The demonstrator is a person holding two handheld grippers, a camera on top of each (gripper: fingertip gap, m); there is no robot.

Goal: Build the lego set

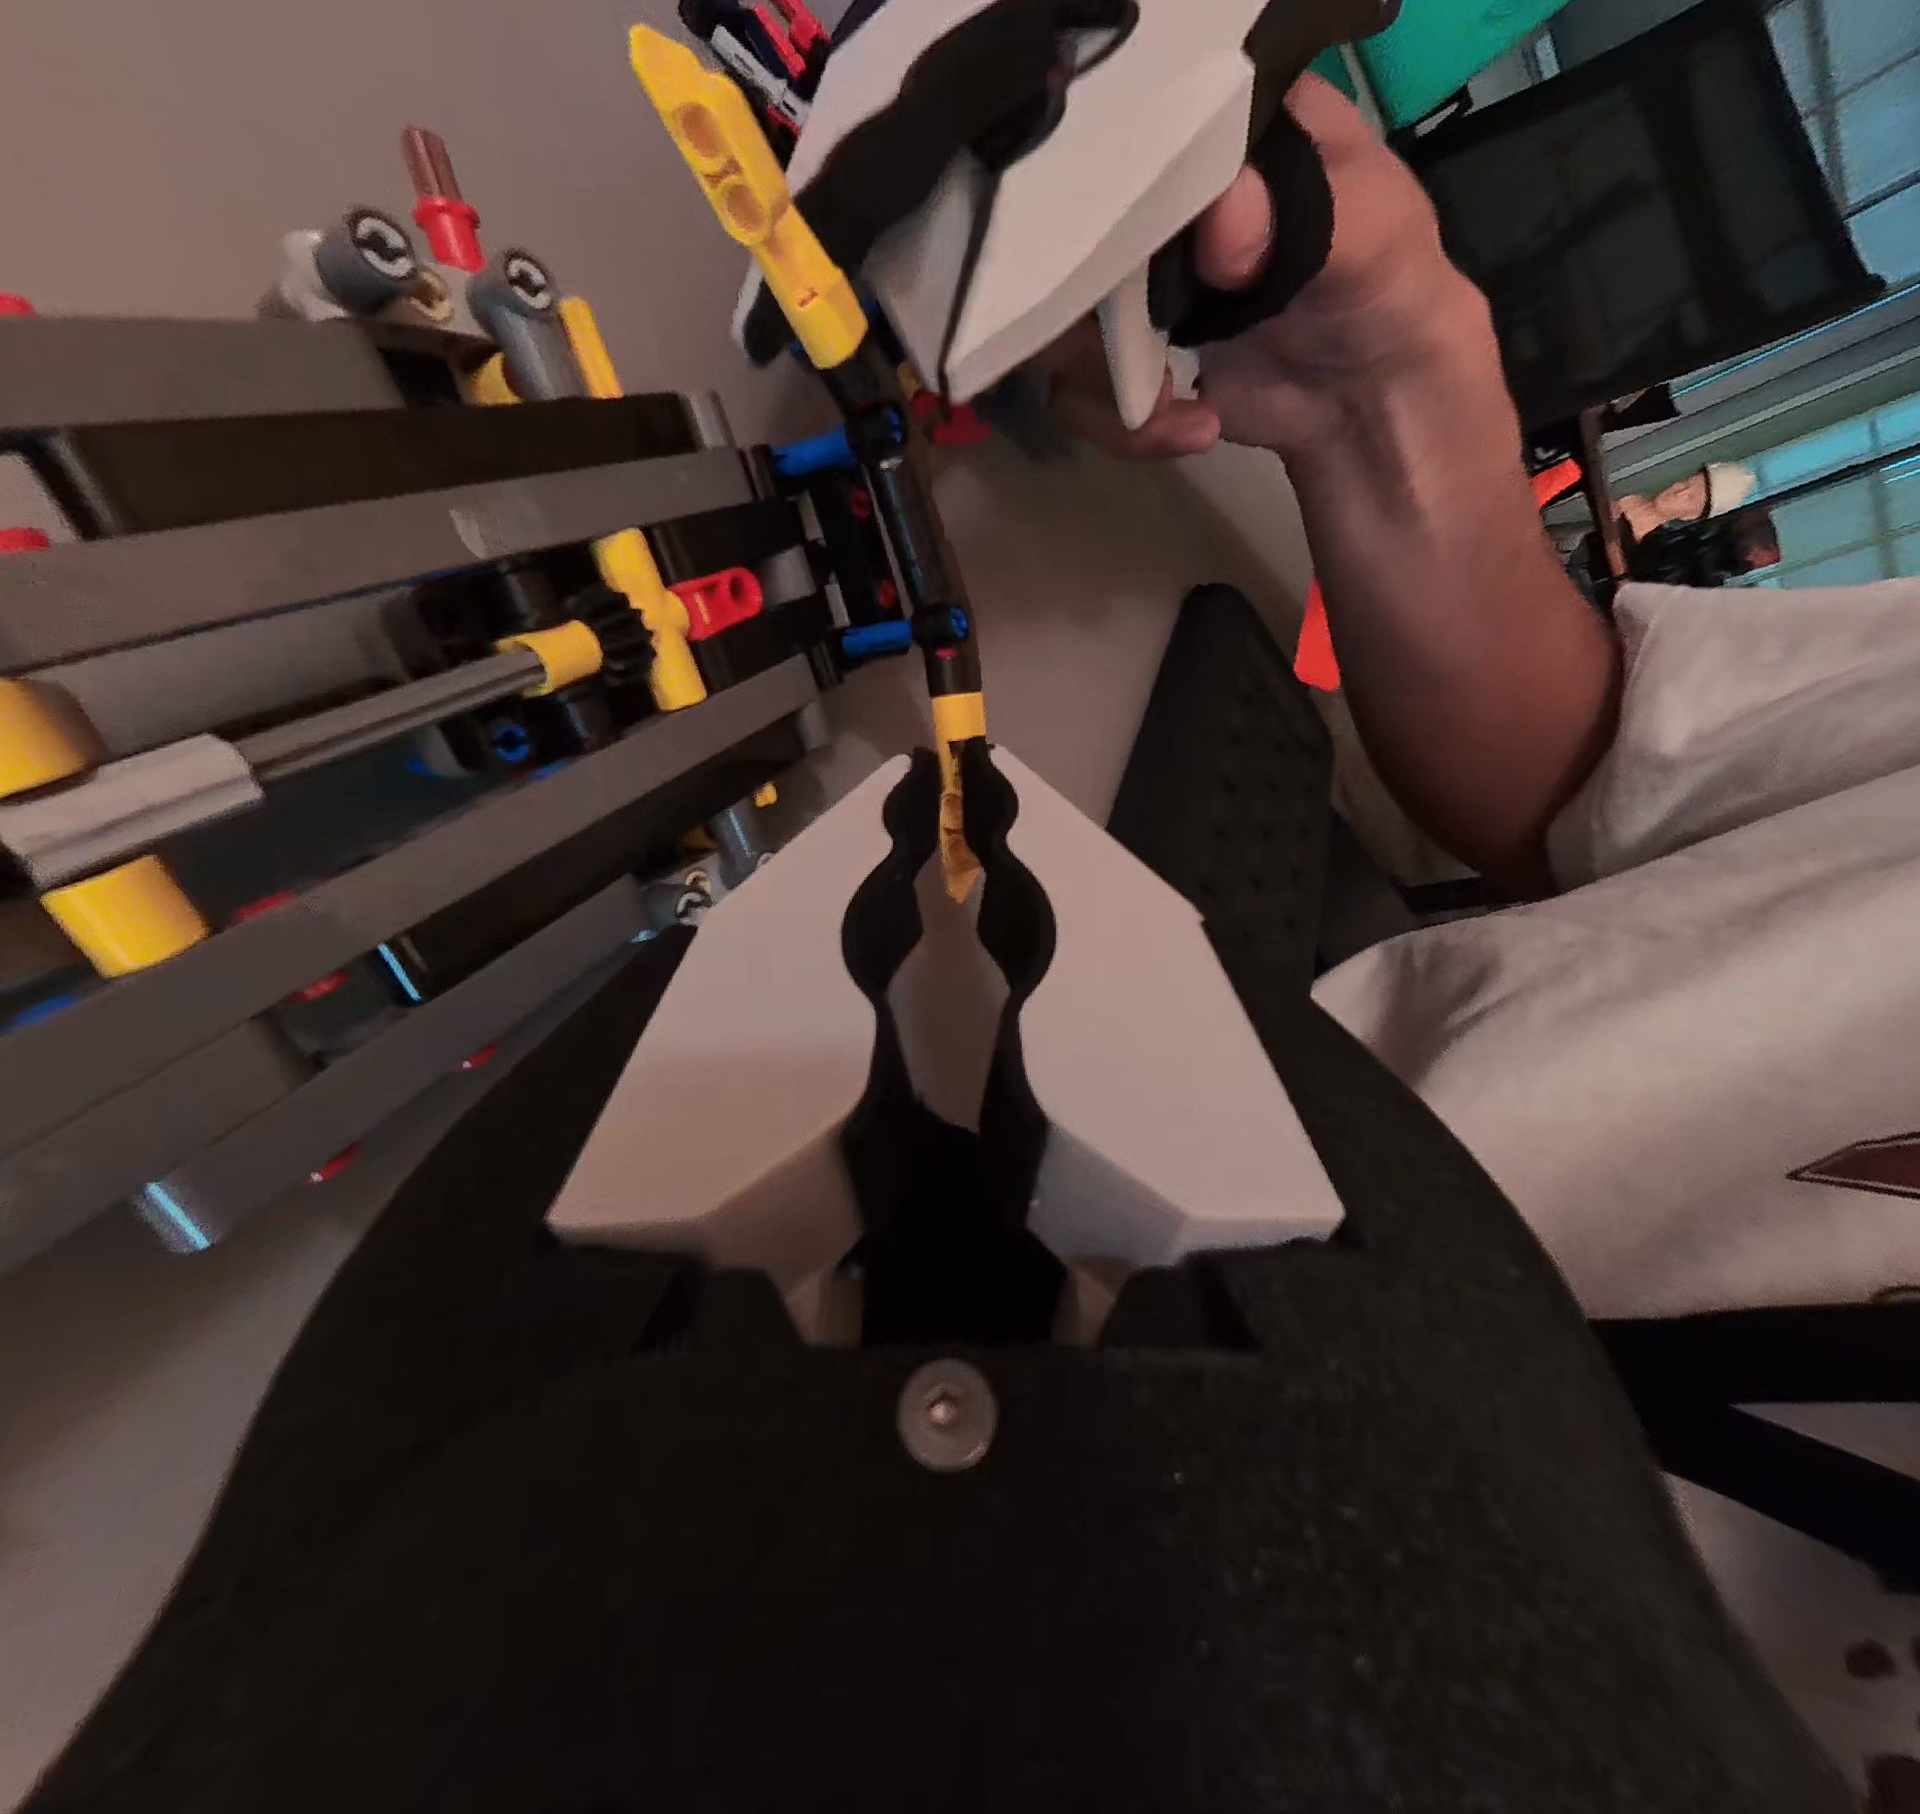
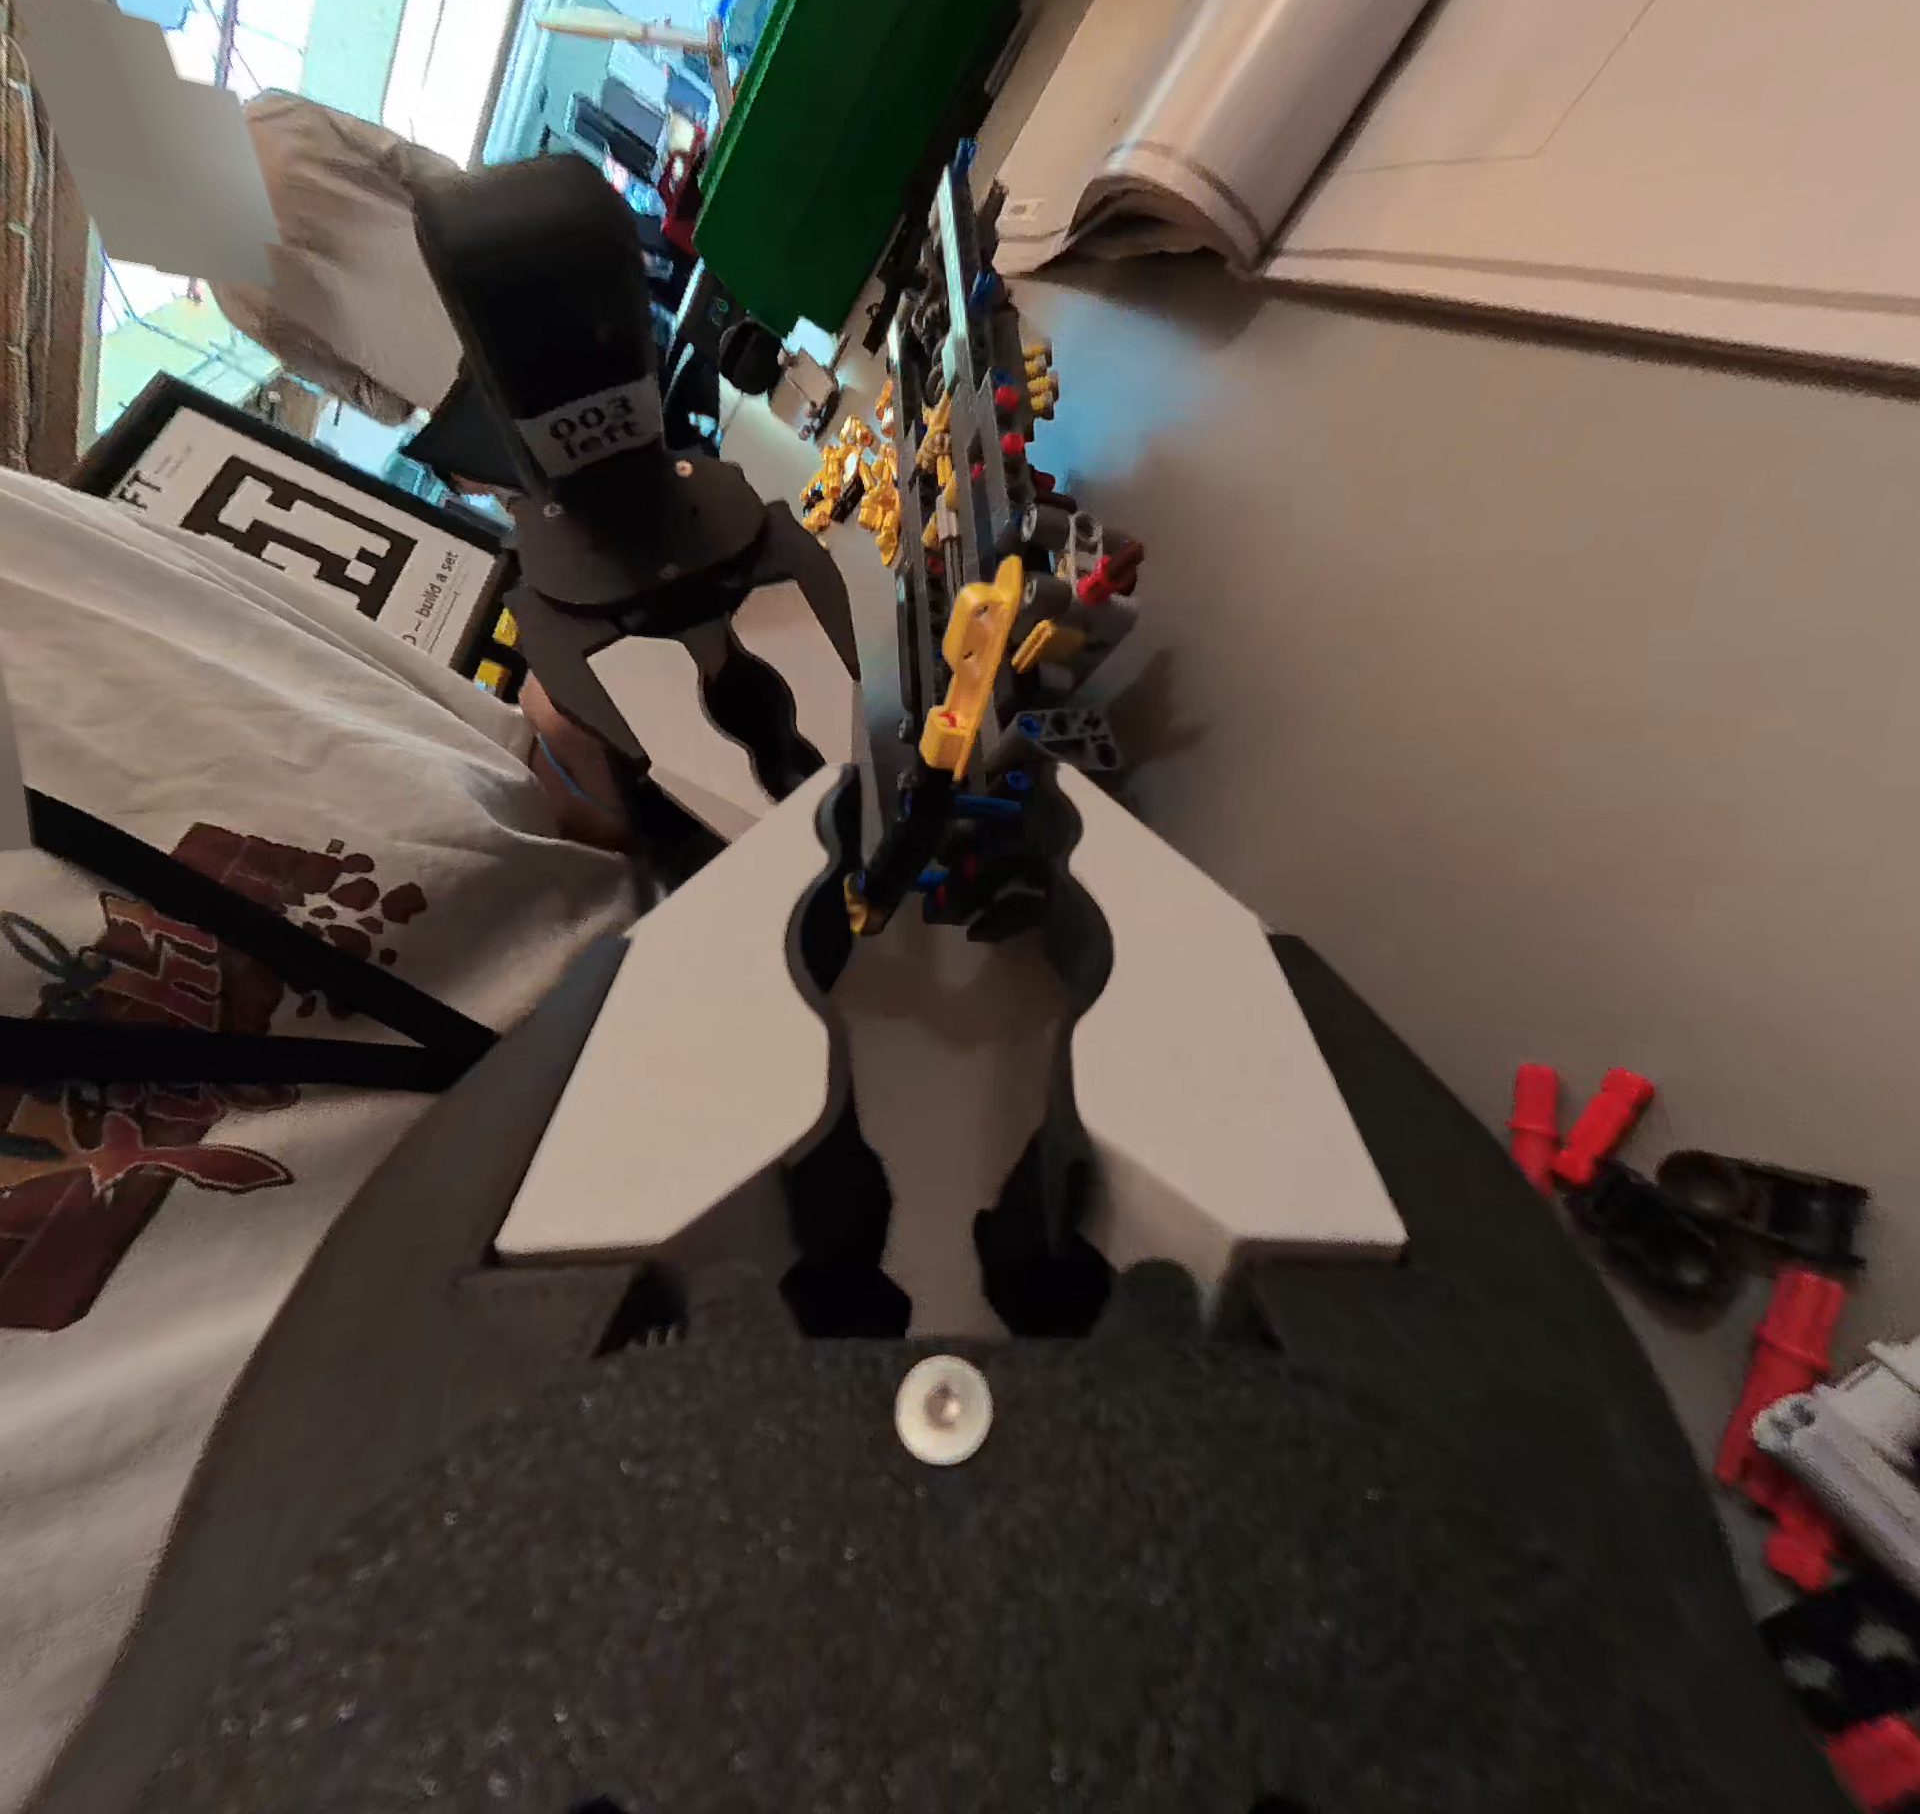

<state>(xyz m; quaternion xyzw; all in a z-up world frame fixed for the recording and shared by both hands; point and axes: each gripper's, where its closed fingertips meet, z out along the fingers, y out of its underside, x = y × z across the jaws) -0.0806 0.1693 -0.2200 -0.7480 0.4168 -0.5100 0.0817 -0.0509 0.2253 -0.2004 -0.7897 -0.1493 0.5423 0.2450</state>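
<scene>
- Nearest the left wrist camera, the left gripper (image 1: 951, 819) has its jaws almost closed, pinching the lower yellow tip (image 1: 954, 829) of a thin black-and-yellow bar that crosses the end of the lego build (image 1: 416, 559). The grip is on the very end of the tip, so a small twist could let it slide out.
- Just past it, the black bar (image 1: 914, 538) bends between its two held ends and joins the build through blue pins (image 1: 873, 638). If the two hands pull apart or turn against each other, I judge the pins could pop out or the bar could split at a joint.
- Farther up, the right gripper (image 1: 904, 330) comes in from above near the upper yellow end piece (image 1: 743, 185). In its own view its jaws (image 2: 945, 829) stand partly open around the end of the build, with the bar and pins between them; I cannot tell whether the pads actually press on anything. If they are loose, the left gripper alone carries the bar.
- The build itself is a long grey-and-black frame lying on the pale table (image 1: 208, 102), running away from both grippers. A hard push on its end could skid it.
- Loose red pins (image 2: 1579, 1120) and black connectors (image 2: 1756, 1214) lie on the table beside the right gripper; a careless sweep could scatter them.
- Beyond, a yellow pile of parts (image 2: 852, 486) and an open booklet (image 2: 1299, 102) sit well apart.
</scene>
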